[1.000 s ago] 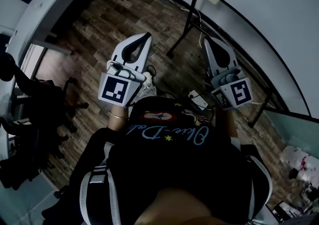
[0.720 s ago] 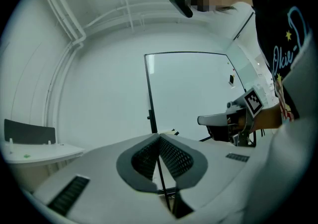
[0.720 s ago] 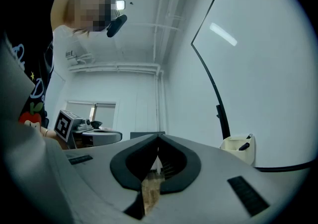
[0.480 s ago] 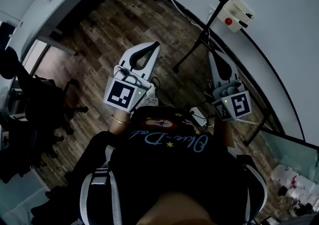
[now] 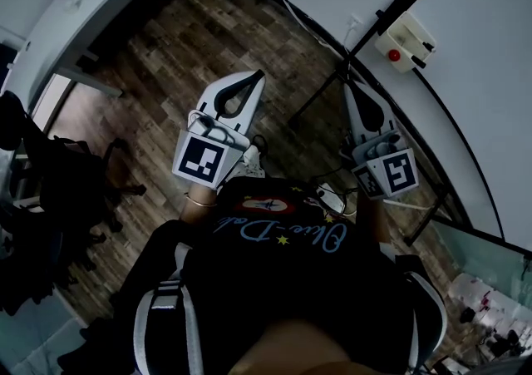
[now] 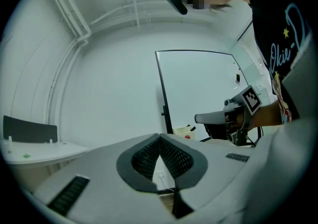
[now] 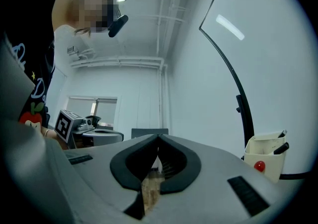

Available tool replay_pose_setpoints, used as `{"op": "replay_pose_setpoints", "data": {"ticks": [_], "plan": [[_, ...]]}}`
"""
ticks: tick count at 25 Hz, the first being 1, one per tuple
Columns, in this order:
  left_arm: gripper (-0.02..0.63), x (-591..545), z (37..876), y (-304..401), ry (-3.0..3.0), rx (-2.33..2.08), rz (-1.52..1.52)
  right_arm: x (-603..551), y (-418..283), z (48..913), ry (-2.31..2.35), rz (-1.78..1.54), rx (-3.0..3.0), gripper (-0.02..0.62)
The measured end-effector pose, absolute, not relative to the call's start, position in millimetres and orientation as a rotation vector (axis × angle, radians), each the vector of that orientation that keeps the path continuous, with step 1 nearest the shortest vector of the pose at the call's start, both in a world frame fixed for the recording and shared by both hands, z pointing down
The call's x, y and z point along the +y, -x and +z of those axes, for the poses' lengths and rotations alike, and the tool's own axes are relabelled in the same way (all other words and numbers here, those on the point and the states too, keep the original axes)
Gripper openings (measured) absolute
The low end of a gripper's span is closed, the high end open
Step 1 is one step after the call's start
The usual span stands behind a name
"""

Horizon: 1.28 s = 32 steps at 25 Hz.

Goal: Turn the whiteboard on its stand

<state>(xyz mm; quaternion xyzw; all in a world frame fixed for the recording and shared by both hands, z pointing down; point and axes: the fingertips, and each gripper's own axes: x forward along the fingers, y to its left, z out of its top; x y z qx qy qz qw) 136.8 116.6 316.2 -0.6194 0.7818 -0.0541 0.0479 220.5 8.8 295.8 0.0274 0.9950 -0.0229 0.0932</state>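
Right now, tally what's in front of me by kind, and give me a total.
Grippers: 2 (left gripper, right gripper)
Whiteboard: 1
Cream box with a red button: 1
White desk: 1
Total: 5

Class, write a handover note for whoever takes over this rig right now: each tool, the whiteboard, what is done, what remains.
Left tool: shut, empty.
Right tool: shut, empty.
Whiteboard: on its stand, ahead and to the right, touched by neither tool.
Done: no grip taken yet.
Left: probably close in on the board, open a tool, grip its edge and turn it on the stand.
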Motion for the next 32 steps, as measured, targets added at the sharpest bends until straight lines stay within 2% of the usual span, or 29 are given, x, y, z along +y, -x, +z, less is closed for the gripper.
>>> {"op": "replay_pose_setpoints", "data": {"ticks": [32], "plan": [[0.023, 121.7, 329.5, -13.3, 2.025, 2.282, -0.164, 18.5, -109.1, 296.7, 0.065, -0.027, 2.989, 0.023]]}}
